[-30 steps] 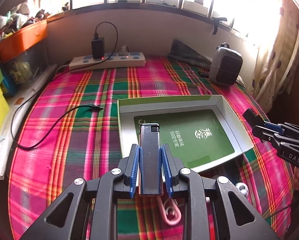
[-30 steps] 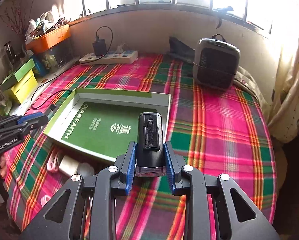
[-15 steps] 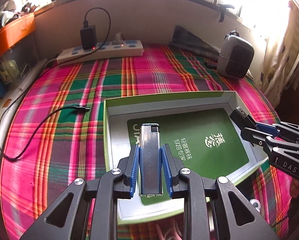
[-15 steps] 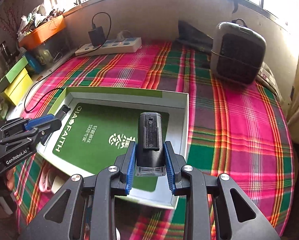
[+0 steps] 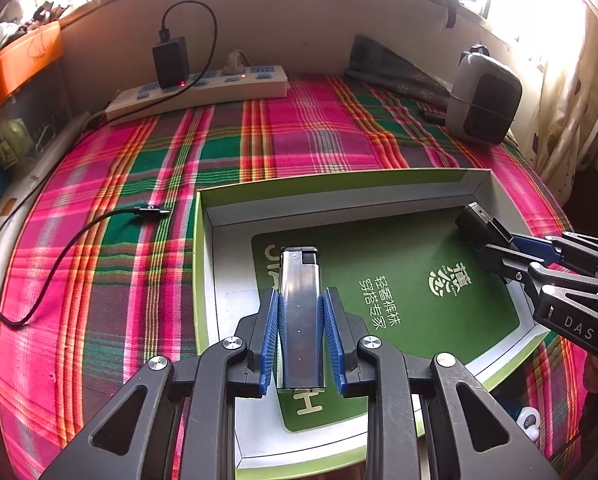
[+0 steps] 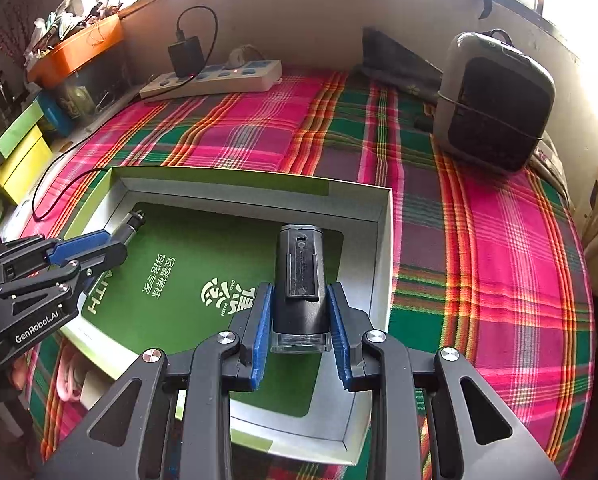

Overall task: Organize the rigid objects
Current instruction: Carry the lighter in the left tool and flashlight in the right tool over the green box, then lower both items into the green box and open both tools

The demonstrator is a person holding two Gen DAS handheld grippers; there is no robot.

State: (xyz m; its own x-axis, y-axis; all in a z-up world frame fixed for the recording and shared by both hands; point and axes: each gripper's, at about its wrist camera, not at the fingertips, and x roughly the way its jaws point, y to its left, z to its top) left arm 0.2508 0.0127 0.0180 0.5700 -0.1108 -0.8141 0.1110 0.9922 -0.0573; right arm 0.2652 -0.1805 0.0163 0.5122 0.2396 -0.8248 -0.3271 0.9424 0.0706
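Lighter (image 5: 300,312) in silver metal stands clamped between the blue fingers (image 5: 270,336) of the left gripper (image 5: 301,338), its black-capped top pointing away from the camera, held above the left part of the shallow box (image 5: 339,192). The pads press both of its long sides.

Over the right part of the same box, the right gripper (image 6: 299,330) grips a small black device (image 6: 301,280) with a clear base; its blue fingers (image 6: 261,332) are clenched on the device's sides. In the left wrist view this gripper shows from the side at the box's right edge, the black device sticking out past its fingertips. In the right wrist view the left gripper shows at the box's left edge.

The box is white inside with a light green rim and a dark green printed floor, open at the top. It lies on a pink, green and orange plaid cloth (image 5: 307,136) that covers the bench.

Against the far wall lies a white power strip (image 5: 203,92) with a black charger (image 5: 171,62) plugged in; a black cable (image 5: 79,236) trails across the cloth and ends left of the box. A grey and black small heater (image 6: 495,104) stands at the far right, well apart from the box.
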